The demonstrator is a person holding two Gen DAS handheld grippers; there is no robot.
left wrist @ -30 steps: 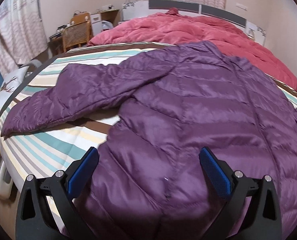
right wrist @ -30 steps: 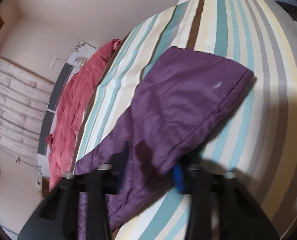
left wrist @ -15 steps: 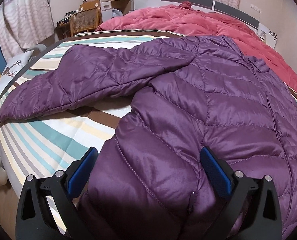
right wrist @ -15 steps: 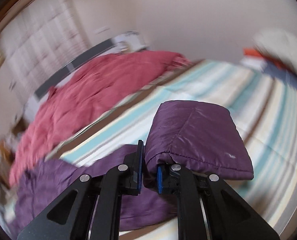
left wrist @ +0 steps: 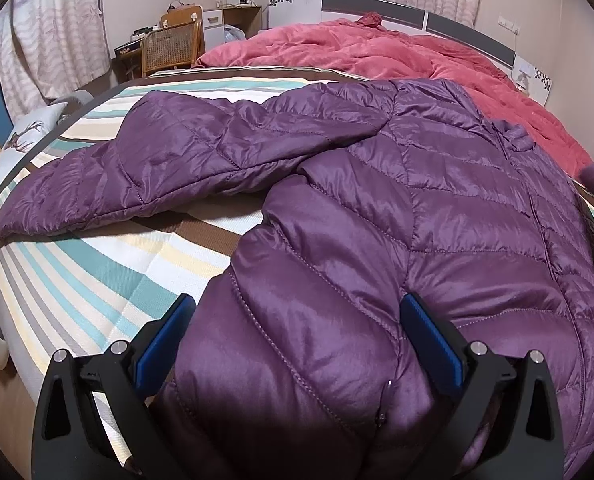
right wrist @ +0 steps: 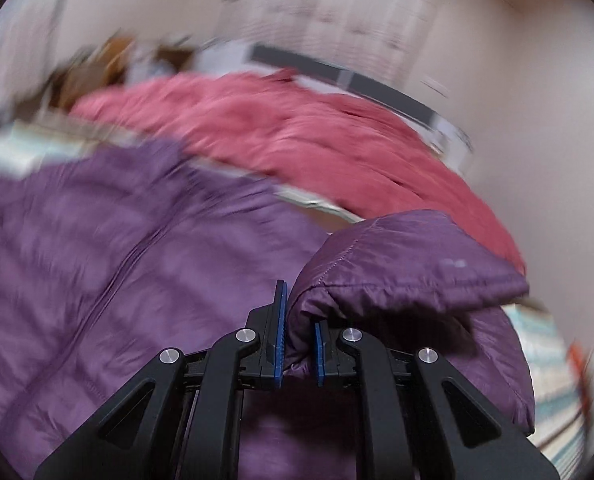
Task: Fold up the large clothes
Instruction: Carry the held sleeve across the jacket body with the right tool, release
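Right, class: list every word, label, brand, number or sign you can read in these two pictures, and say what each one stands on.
No readable text in either view.
Purple quilted jacket: no label or brand shows.
Headboard panels: leaf pattern only, no words.
Pillow at the bed's edge: a deer drawing, no lettering.
Items on the desk: too small to read.
Right wrist view: background too blurred to read anything.

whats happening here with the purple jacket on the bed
A person with a gripper in each hand is folding a purple puffer jacket spread on a striped bed. The right gripper, whose jaws have just been closing, is clamped on the cuff of one sleeve, held above the jacket's body. The left gripper has its jaws open astride the hem, not pinching it. The other sleeve lies stretched out flat, and a pink quilt sits behind.
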